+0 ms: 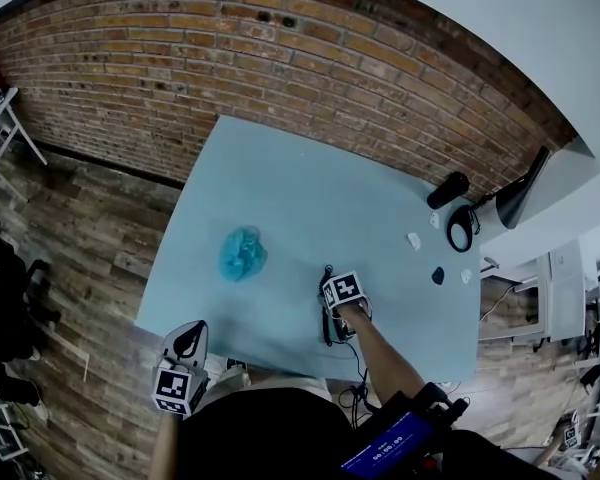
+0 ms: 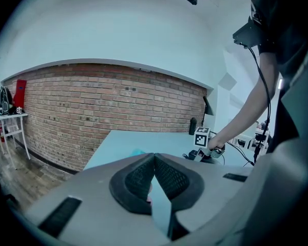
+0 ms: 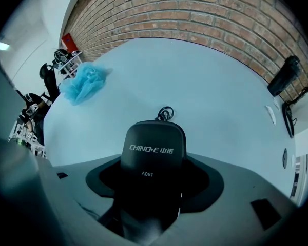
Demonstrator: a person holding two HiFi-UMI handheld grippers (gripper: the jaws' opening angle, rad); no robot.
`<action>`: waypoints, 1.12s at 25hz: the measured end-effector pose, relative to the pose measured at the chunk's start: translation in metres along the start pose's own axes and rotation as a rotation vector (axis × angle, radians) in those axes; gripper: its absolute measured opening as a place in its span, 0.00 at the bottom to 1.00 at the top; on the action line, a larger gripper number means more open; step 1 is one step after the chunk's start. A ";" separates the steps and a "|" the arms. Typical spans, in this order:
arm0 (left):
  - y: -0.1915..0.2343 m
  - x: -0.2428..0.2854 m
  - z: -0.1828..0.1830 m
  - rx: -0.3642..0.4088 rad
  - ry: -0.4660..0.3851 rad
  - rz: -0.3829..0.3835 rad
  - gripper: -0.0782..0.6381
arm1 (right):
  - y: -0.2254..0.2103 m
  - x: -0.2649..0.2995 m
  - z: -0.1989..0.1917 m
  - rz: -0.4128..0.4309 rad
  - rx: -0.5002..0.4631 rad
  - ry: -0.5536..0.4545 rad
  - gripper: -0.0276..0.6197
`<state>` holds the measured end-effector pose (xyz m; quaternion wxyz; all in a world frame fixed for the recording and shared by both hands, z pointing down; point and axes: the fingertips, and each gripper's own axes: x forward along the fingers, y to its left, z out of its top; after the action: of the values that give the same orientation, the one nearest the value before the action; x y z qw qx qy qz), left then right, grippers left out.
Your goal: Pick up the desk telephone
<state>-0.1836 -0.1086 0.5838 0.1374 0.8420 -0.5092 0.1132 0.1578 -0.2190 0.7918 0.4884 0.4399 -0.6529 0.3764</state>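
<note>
The desk telephone is black with white print on its casing, and its cord curls on the table just beyond it. My right gripper points steeply down with a jaw on each side of the telephone, shut on it. In the head view this gripper and the telephone sit near the table's front edge. My left gripper hangs off the table's front left corner. Its pads meet at the tips with nothing between them. The left gripper view shows the right gripper's marker cube from the side.
A blue mesh puff lies on the pale blue table left of the telephone. At the right edge are a black cylinder, a black ring-shaped item and small white and black bits. A brick wall runs behind.
</note>
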 end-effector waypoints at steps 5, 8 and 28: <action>0.001 -0.003 0.000 -0.001 -0.008 0.002 0.13 | 0.002 -0.002 -0.008 0.014 0.009 0.015 0.50; 0.003 -0.007 -0.001 -0.002 -0.009 0.002 0.13 | 0.002 -0.006 -0.009 0.021 0.023 0.012 0.50; 0.004 -0.004 -0.003 0.007 -0.003 -0.043 0.13 | 0.017 -0.024 -0.008 0.165 0.270 -0.092 0.50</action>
<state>-0.1892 -0.1063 0.5854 0.1363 0.8535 -0.4906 0.1108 0.1474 -0.2012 0.7693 0.3619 0.4633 -0.6518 0.4791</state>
